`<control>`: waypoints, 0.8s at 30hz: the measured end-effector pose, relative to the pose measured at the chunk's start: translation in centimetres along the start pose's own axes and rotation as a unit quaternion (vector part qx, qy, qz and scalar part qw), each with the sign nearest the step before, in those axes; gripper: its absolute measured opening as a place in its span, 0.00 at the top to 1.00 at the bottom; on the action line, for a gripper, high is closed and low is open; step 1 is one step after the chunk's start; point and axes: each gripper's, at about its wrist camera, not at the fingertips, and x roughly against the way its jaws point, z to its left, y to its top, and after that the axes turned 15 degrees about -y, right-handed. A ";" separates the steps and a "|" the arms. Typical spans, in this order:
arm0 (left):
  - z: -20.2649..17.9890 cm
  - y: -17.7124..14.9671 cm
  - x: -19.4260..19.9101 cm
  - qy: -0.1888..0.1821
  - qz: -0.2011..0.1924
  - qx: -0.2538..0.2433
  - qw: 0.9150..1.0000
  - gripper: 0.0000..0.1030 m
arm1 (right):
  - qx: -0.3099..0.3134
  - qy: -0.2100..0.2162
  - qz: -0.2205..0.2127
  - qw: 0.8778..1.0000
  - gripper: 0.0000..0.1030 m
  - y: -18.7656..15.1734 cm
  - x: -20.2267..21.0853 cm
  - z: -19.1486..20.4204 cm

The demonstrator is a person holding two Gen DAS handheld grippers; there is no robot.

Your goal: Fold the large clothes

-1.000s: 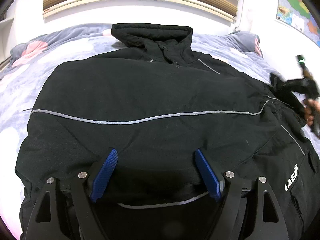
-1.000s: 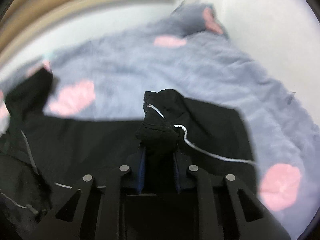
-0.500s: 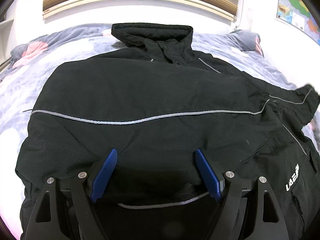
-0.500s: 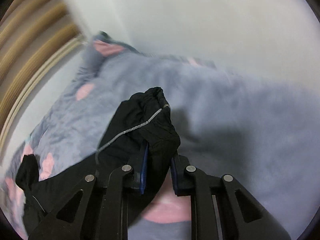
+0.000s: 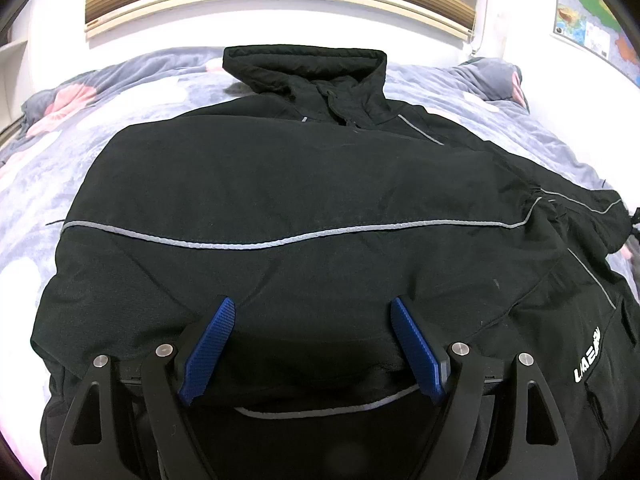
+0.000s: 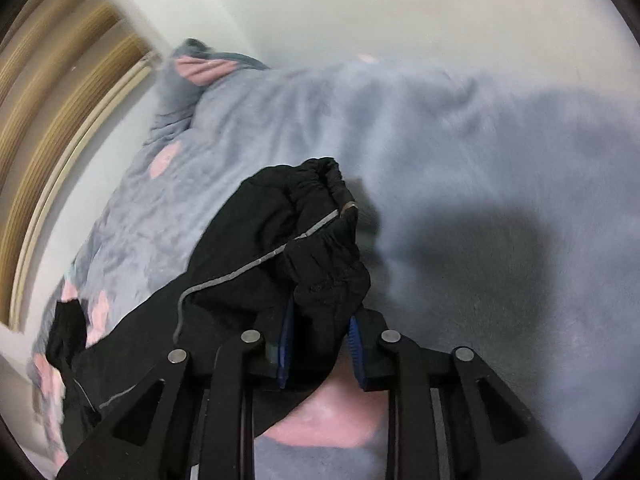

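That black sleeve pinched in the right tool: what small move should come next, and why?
Probably let it go. The right tool, its jaws opening, has the sleeve cuff between them, stretched out over the grey blanket, clear of the jacket body, and ready to lie flat.

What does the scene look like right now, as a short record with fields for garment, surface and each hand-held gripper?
garment: black jacket, spread out, collar at far end
surface: grey-blue blanket with pink patches
left hand-held gripper: open over jacket's near edge, nothing gripped
right hand-held gripper: jaws opening, sleeve cuff bunched between them
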 end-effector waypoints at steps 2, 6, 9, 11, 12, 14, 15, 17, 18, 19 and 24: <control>0.0 0.0 0.0 0.000 0.000 0.000 1.000 0.21 | 0.007 0.014 -0.021 1.000 0.76 0.0 2.1 0.9; 0.0 0.0 0.0 0.000 0.001 0.000 1.000 0.21 | 0.037 0.038 -0.058 0.997 0.77 -0.5 7.4 4.6; -0.1 0.1 0.1 0.003 0.005 -0.001 1.000 0.21 | 0.084 0.061 -0.075 0.992 0.77 -1.9 11.7 9.7; -0.1 0.5 0.3 0.004 0.011 0.002 1.000 0.21 | 0.137 0.074 -0.087 0.984 0.78 -3.9 15.2 14.6; -0.3 0.6 0.5 0.006 0.014 0.000 1.000 0.21 | 0.160 0.080 -0.093 0.980 0.78 -4.9 16.8 16.7; -0.9 0.9 1.7 0.012 0.016 -0.005 1.000 0.21 | 0.206 0.096 -0.099 0.969 0.78 -7.2 19.6 21.1; -1.1 1.0 2.2 0.012 0.018 -0.004 1.000 0.21 | 0.226 0.107 -0.102 0.963 0.78 -8.4 21.0 23.2; -1.6 1.2 4.6 0.001 0.013 -0.001 1.000 0.21 | 0.261 0.125 -0.107 0.951 0.78 -10.7 23.3 26.6; -1.7 1.2 5.5 -0.001 0.009 0.000 1.000 0.21 | 0.286 0.139 -0.111 0.942 0.78 -12.4 25.0 29.4; -1.7 1.2 6.7 -0.001 0.004 0.002 1.000 0.21 | 0.298 0.147 -0.113 0.936 0.78 -13.4 25.8 31.0; -0.1 0.8 12.8 -0.007 -0.030 0.039 0.999 0.21 | 0.377 0.192 -0.107 0.900 0.78 -21.2 29.7 41.2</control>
